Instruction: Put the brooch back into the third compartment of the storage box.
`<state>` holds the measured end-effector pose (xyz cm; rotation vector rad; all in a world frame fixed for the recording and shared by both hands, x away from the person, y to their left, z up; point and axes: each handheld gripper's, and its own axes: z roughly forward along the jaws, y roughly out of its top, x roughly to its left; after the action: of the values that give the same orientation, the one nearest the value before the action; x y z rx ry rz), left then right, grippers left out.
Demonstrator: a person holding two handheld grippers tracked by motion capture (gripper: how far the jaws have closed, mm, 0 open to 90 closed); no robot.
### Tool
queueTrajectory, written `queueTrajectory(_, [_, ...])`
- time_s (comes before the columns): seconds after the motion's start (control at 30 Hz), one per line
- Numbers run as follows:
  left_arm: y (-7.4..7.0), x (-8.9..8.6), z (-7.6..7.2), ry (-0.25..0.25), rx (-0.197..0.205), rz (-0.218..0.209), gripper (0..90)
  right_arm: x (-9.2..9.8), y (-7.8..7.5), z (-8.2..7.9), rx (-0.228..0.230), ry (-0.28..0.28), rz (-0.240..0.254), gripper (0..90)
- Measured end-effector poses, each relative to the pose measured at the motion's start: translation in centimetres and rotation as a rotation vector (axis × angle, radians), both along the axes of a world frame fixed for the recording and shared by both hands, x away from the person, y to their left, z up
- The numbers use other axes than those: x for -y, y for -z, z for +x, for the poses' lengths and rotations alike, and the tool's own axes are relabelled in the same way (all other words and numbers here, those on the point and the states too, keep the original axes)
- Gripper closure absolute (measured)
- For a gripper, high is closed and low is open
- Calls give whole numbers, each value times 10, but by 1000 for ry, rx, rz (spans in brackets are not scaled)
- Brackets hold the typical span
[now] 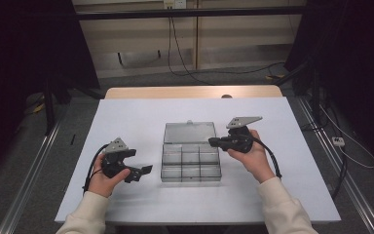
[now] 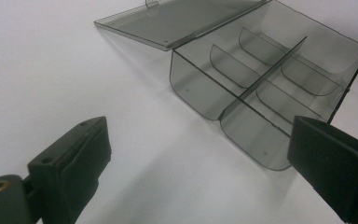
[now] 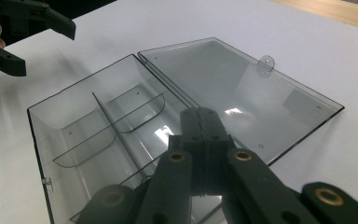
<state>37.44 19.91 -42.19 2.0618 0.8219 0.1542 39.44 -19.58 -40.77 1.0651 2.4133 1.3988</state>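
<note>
My left tool (image 1: 143, 171) sits lower left of the high view, jaws spread wide, nothing between them. My right tool (image 1: 213, 142) is pressed together over the box's right edge. The clear divided box (image 1: 191, 165) lies mid-frame on the white desk (image 1: 126, 117), lid (image 1: 190, 131) flat open behind it.

I see bare surface (image 1: 141, 122) all around the open box (image 1: 191, 165); its upright dividers (image 2: 261, 70) and flat-lying lid (image 1: 190, 132) obstruct.
</note>
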Motion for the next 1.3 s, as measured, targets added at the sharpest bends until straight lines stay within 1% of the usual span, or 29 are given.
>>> queueTrajectory(0.2, [0,0,0,-1,-1,-4,60,-3,3,0,-3,-5,-6,900])
queueTrajectory(0.37, [0,0,0,1,-1,-2,60,-5,6,1,-10,-4,-10,900])
queueTrajectory(0.63, [0,0,0,1,-3,3,59,-8,9,1,-9,-4,-12,900])
queueTrajectory(0.73, [1,1,0,-3,-4,-5,59,-8,11,1,-12,-5,-13,900])
queueTrajectory(1.03, [1,1,0,-4,-1,-5,59,-10,14,1,-17,-3,-14,900])
queueTrajectory(1.3, [1,1,0,1,-7,7,59,-11,17,1,-19,-5,-17,900])
